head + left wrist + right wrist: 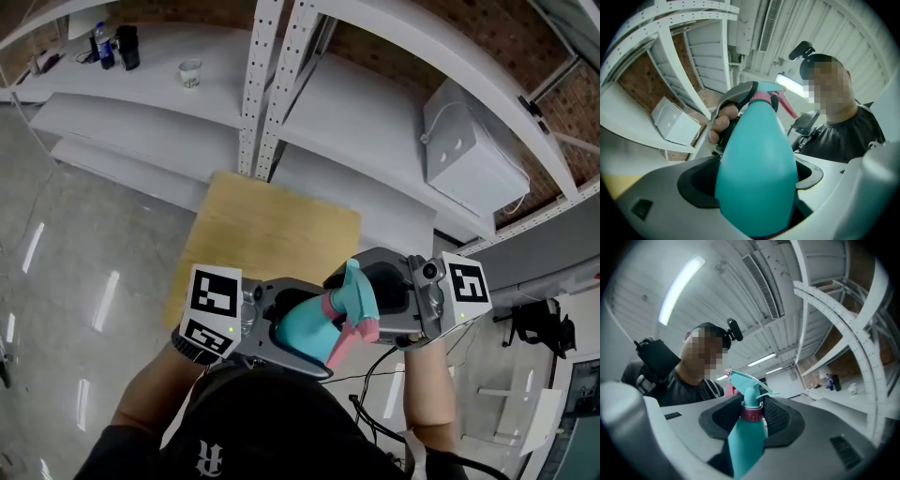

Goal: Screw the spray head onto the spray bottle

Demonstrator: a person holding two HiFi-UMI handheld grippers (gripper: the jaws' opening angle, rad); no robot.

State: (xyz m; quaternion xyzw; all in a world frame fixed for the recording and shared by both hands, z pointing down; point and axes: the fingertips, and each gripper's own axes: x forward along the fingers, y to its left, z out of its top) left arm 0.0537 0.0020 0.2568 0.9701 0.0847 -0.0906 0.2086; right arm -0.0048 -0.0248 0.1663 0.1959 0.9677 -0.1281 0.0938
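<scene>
I could not see the base of the spray bottle (754, 140): it sat buried in the left gripper (754, 176), which clamped its belly. Spray head (746, 383) stood on the neck, its pink collar (752, 413) pinched by my right gripper (753, 417).

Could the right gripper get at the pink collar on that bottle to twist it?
Probably yes. The collar sits in the right gripper, whose jaws look closed on it, with nothing in the way. The left gripper holds the bottle lower down, clear of the collar.
</scene>
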